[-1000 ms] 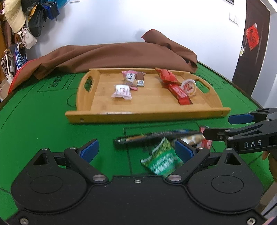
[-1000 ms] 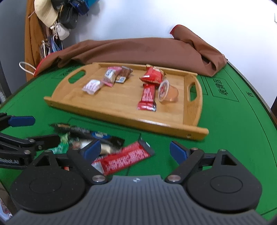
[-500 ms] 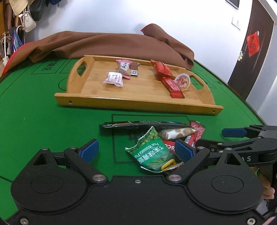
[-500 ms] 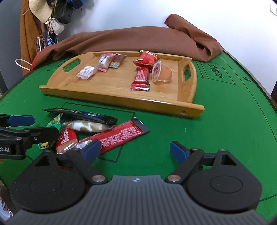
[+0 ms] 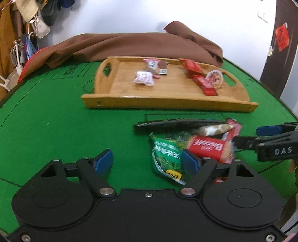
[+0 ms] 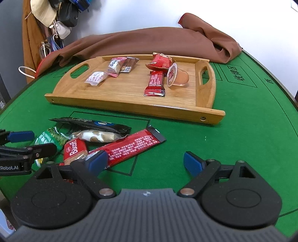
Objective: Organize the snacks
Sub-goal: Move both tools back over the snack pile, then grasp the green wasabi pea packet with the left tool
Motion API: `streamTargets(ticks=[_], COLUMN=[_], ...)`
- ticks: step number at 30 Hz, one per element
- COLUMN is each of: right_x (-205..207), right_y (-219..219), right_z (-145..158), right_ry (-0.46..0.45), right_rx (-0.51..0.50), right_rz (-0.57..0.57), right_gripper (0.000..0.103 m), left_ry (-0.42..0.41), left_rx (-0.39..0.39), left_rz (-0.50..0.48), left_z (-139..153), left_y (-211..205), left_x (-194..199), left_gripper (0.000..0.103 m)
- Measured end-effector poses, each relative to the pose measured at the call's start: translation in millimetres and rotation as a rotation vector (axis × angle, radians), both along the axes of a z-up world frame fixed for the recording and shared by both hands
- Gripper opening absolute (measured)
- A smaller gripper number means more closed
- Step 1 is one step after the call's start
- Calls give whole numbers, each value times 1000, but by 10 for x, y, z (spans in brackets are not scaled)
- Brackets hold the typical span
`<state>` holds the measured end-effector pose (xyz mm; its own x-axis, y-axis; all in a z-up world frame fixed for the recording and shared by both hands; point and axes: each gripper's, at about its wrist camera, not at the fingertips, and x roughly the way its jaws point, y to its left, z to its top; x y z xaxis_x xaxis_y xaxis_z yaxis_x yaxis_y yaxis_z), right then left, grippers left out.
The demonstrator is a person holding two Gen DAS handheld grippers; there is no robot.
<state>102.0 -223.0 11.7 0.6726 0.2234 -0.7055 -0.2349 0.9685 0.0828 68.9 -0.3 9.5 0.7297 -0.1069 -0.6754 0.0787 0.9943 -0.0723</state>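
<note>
Green felt bench (image 6: 242, 130), snacks heaped just short of the tray (image 6: 130, 108). Both my claws gape, left claw (image 5: 147, 162) and right claw (image 6: 145, 160), holding nothing. Risk: overlapping wrappers, so pinching the Biscoff pack (image 6: 75, 151) may drag the red bar (image 6: 134, 147) along.

Brown cloth (image 6: 149, 42) bunched on green table (image 6: 251, 130); bags (image 6: 61, 16) hanging by wall.
</note>
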Motion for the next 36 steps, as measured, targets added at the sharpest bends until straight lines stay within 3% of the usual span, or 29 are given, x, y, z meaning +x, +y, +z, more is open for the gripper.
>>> streamTargets(ticks=[9,17,22,29,36], right_x=[21,51,117,271,307], right_y=[90,152,191,330,420], right_z=[19,34,26,22,-1], right_ry=[4,13,28,46,34], right_rx=[23,42,62,88,22], right_rz=[16,27,35,36,41], right_gripper=[93,93,93,93,94], left_ry=[-15,-32,-29,-30,-31], left_rx=[0,51,20,1,-1], left_rz=[-42,-87,-58,-24,-8], left_z=[18,-7,7,51,50], left_y=[-9,-192,-107,28,101], left_x=[-36,22,37,0,-27], left_gripper=[52,51,32,28,28])
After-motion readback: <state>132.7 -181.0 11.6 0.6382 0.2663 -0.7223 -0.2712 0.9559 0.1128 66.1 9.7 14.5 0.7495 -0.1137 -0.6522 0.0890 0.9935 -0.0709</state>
